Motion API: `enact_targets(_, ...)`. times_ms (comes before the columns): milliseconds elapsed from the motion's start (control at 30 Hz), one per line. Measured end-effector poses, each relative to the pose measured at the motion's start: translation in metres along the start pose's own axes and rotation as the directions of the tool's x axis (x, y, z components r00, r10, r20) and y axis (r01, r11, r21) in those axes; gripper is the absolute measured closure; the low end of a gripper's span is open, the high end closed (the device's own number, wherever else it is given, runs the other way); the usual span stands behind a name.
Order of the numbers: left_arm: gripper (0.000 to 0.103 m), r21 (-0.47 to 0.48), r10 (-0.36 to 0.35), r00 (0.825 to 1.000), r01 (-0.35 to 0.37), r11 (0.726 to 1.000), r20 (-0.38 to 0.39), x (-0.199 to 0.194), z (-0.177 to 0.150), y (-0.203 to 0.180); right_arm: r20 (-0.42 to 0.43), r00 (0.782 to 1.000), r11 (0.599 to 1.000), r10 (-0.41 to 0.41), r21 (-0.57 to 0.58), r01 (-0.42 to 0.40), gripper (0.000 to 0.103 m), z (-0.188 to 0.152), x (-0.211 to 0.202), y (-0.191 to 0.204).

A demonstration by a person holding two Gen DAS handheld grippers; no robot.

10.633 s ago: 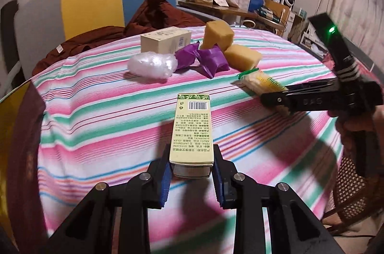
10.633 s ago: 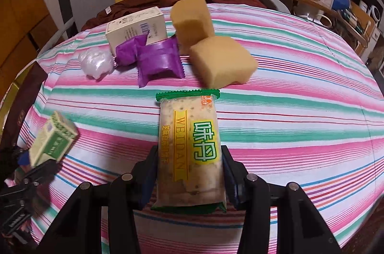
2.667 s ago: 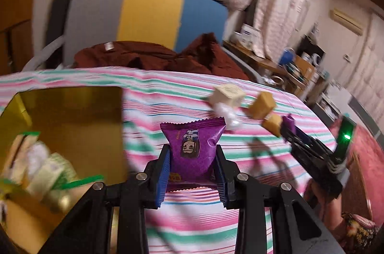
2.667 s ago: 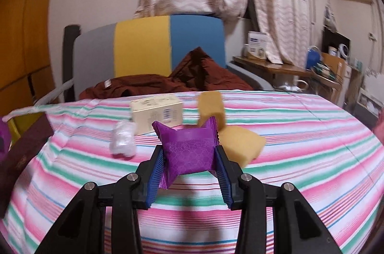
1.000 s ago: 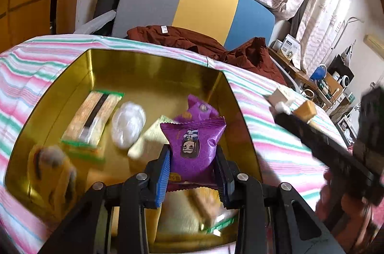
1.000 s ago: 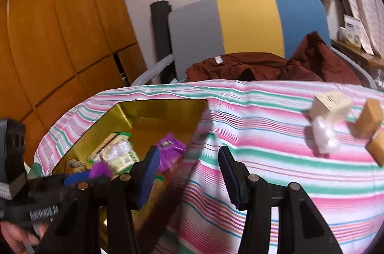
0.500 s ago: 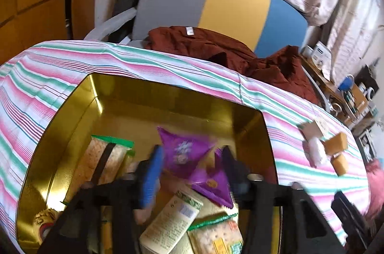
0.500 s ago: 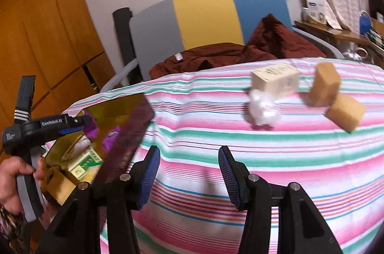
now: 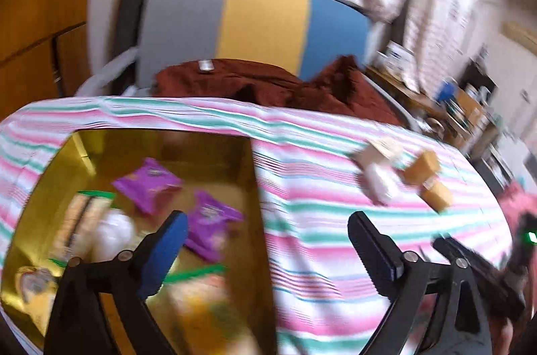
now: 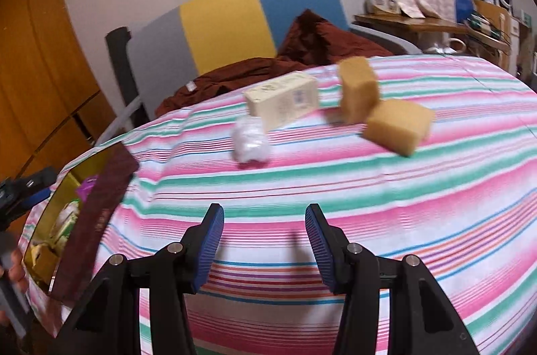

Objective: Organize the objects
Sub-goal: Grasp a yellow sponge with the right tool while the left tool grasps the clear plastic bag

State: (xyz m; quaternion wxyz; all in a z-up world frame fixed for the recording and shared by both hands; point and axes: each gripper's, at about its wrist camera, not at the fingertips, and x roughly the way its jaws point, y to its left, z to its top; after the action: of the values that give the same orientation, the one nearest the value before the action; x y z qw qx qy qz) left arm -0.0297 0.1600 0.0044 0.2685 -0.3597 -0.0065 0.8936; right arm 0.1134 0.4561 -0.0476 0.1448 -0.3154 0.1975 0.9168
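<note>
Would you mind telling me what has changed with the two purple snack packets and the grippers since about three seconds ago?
Both purple packets were let go and now lie in the gold tin. The left gripper and right gripper, each shut on a packet before, are open and empty, the right one turned back toward the table. The cream box, white bundle and two sponges stayed on the striped cloth.

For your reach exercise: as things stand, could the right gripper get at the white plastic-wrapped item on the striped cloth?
Probably yes. The right gripper is open and empty, and only bare striped cloth lies between it and the white plastic-wrapped item.
</note>
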Motion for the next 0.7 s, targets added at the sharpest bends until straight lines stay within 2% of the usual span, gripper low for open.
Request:
enact_targets(67,0.005,0.028,-0.041,0.999,0.041,0.999,-0.021,0.002,-0.006,-0.018,-0.003,1.0,1.0,-0.023,0.003,0.023,0.051,0.003,0.0,-0.011)
enact_targets(167,0.003,0.068,-0.092,0.994,0.096,0.993,-0.055,0.006,-0.015,-0.043,-0.009,0.997,0.997,-0.075,-0.008,0.075,0.043,0.011,0.002,-0.029)
enact_targets(400,0.002,0.084,-0.134,0.982,0.146,0.986,-0.137,0.016,-0.034,-0.071,0.019,0.986,0.984,-0.168,-0.063,0.169,0.033,0.046,0.009,-0.067)
enact_targets(533,0.002,0.069,-0.138,0.973,0.153,0.986,-0.184,0.021,-0.042,-0.076,0.016,0.984,0.975,-0.176,-0.133,0.177,0.028,0.07,0.027,-0.081)
enact_targets(700,0.002,0.092,-0.127,0.971,0.148,0.985,-0.202,0.024,-0.047,-0.084,-0.02,0.986,0.959,-0.163,-0.237,0.153,0.027,0.091,0.06,-0.095)
